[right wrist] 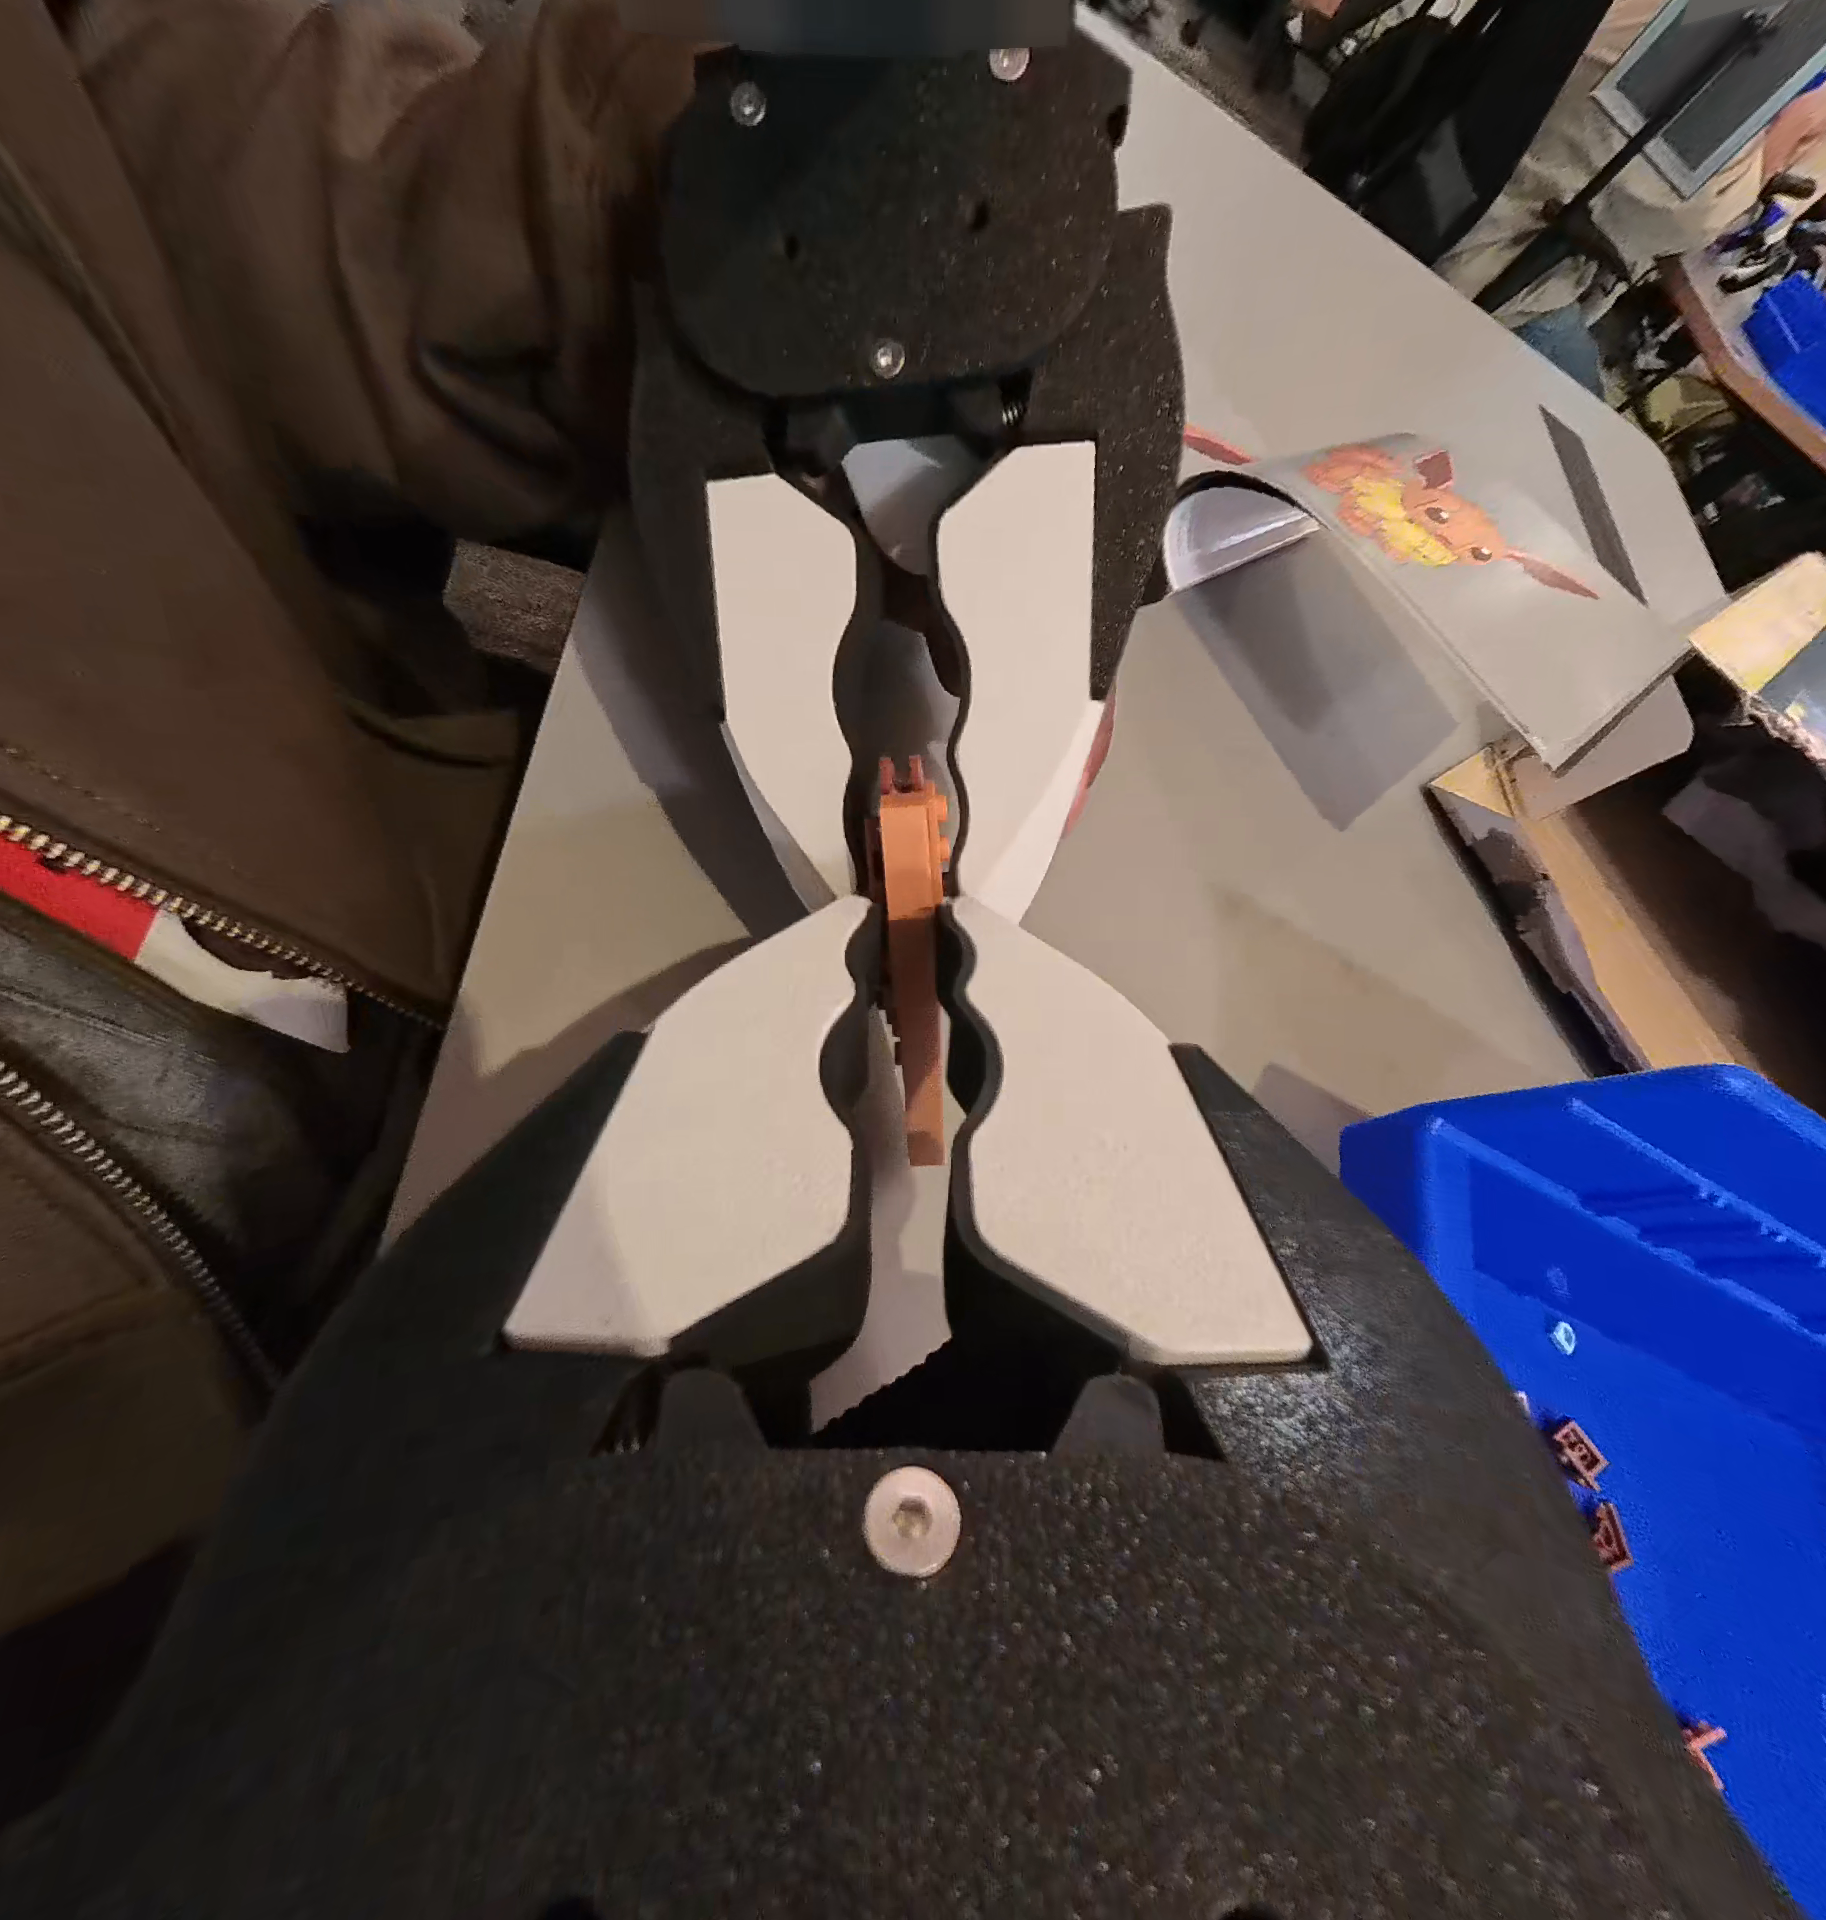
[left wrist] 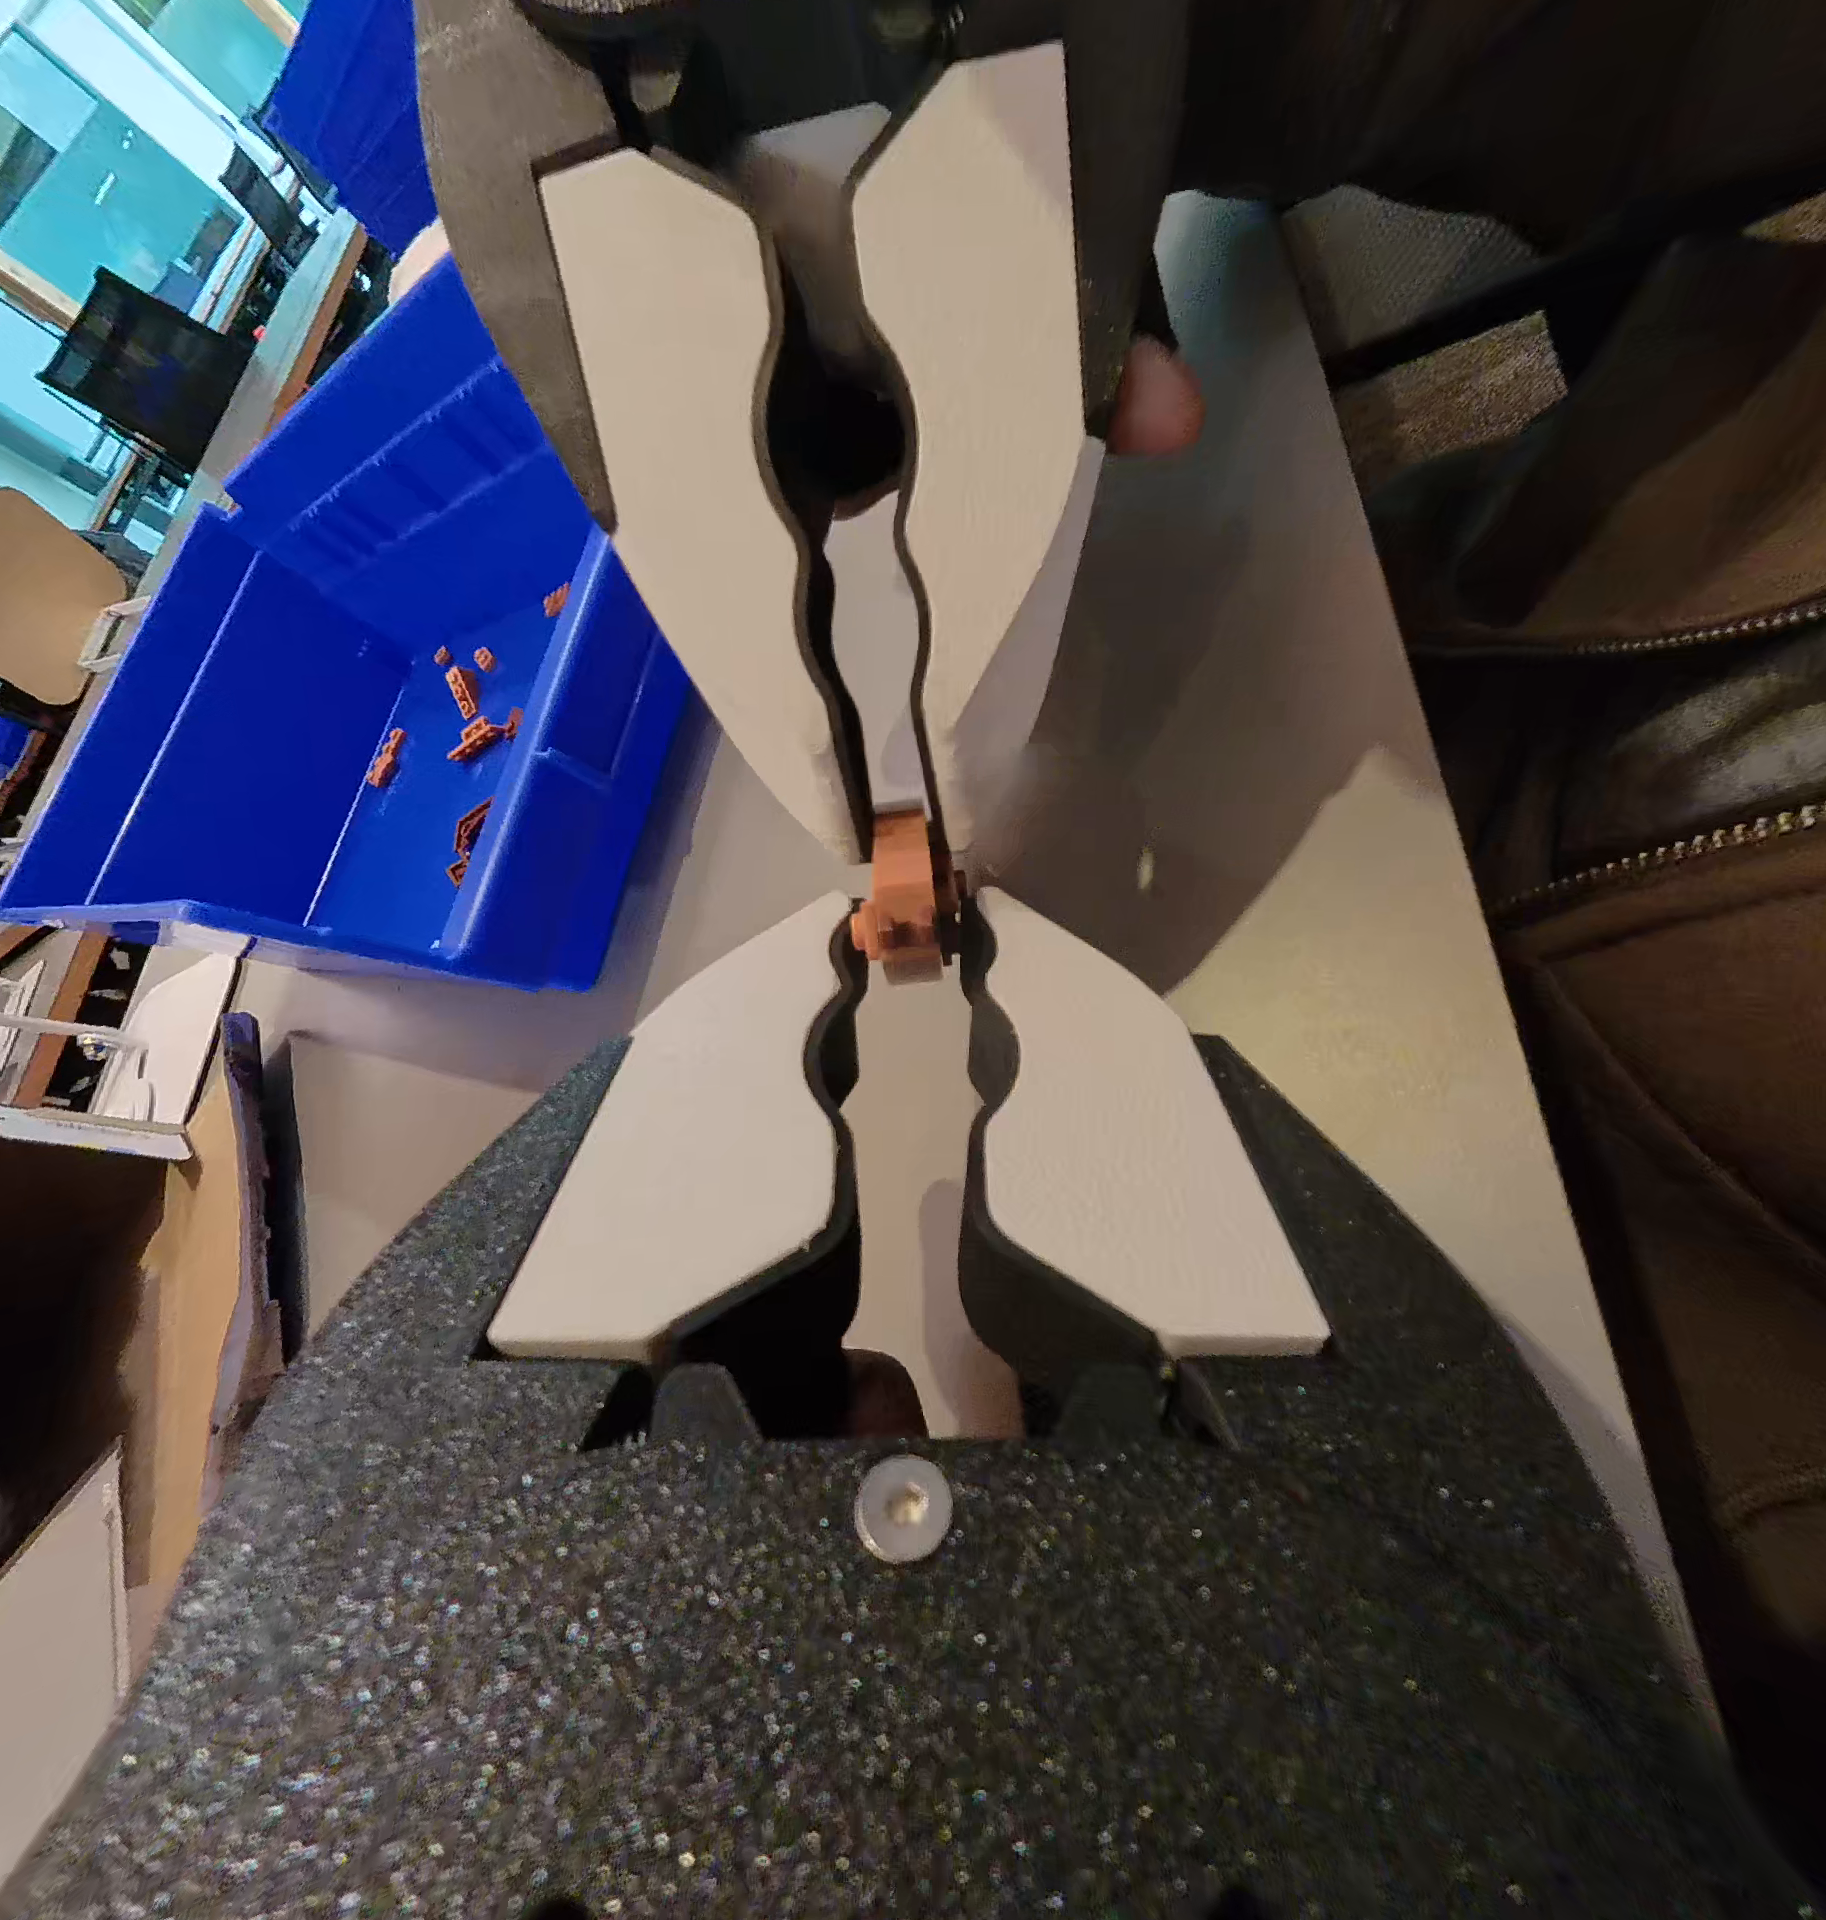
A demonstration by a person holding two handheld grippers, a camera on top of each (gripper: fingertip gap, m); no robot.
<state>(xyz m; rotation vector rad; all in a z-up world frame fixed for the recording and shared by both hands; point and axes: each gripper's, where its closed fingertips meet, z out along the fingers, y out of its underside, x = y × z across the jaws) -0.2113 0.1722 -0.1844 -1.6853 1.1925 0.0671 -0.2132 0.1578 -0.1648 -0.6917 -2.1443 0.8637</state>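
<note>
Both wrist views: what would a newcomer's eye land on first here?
First, the two grippers meeting tip to tip over the pale grey table, left gripper and right gripper both clamped on one small orange-brown brick assembly. Next, the bright blue plastic bin beside them, with loose orange-brown bricks scattered inside. Then the curled grey booklet with an orange cartoon animal, farther back on the table.

Orange-brown brick pieces (right wrist: 914, 914), white-faced black tongs (left wrist: 904, 914), blue bin (left wrist: 369, 727), pale grey table (right wrist: 1252, 831).
</note>
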